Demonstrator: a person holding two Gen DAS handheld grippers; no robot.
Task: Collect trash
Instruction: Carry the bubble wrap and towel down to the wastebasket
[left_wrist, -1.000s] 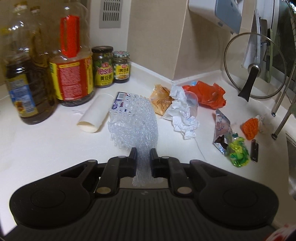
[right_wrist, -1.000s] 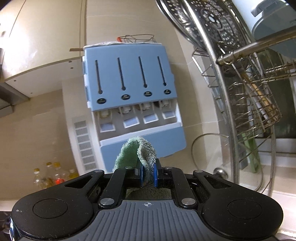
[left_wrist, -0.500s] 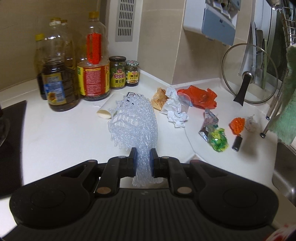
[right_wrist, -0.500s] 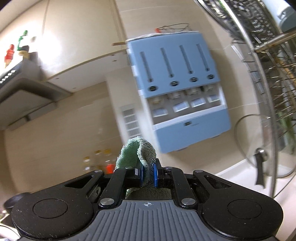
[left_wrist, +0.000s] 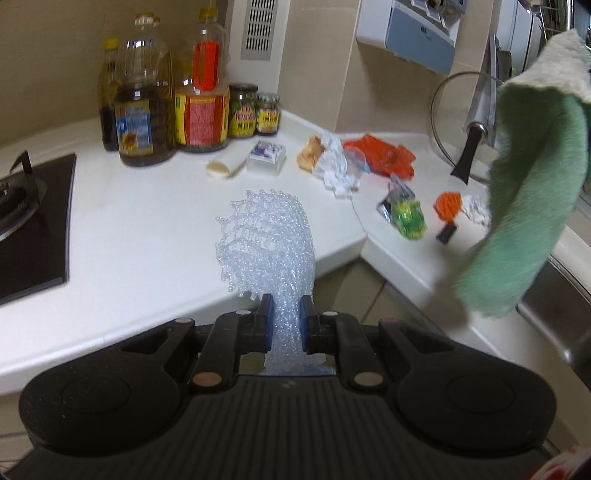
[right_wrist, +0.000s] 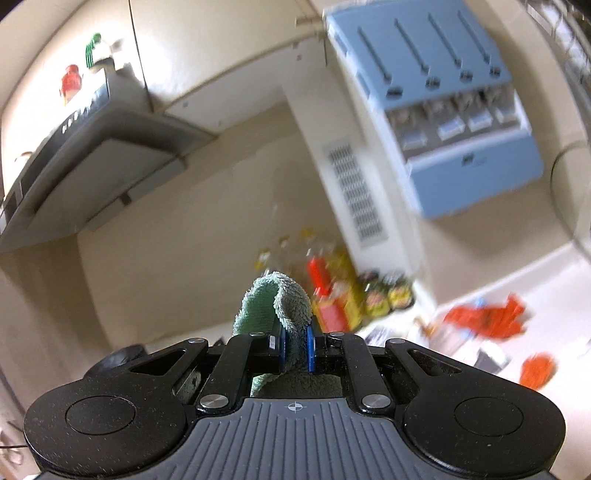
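Observation:
My left gripper is shut on a clear foam fruit net, held up over the counter's front edge. My right gripper is shut on a green cloth; that green cloth hangs at the right of the left wrist view. On the white counter lie an orange plastic bag, crumpled white paper, a brown wrapper, a foil and green wrapper, an orange scrap, a small box and a white roll.
Oil bottles and jars stand against the back wall. A black stove lies at the left. A glass lid leans at the right beside the sink. A blue dispenser hangs on the wall.
The left gripper has pulled back from the counter with the net, so the trash looks farther away. The right gripper swung down and left, and the cloth came into the left wrist view.

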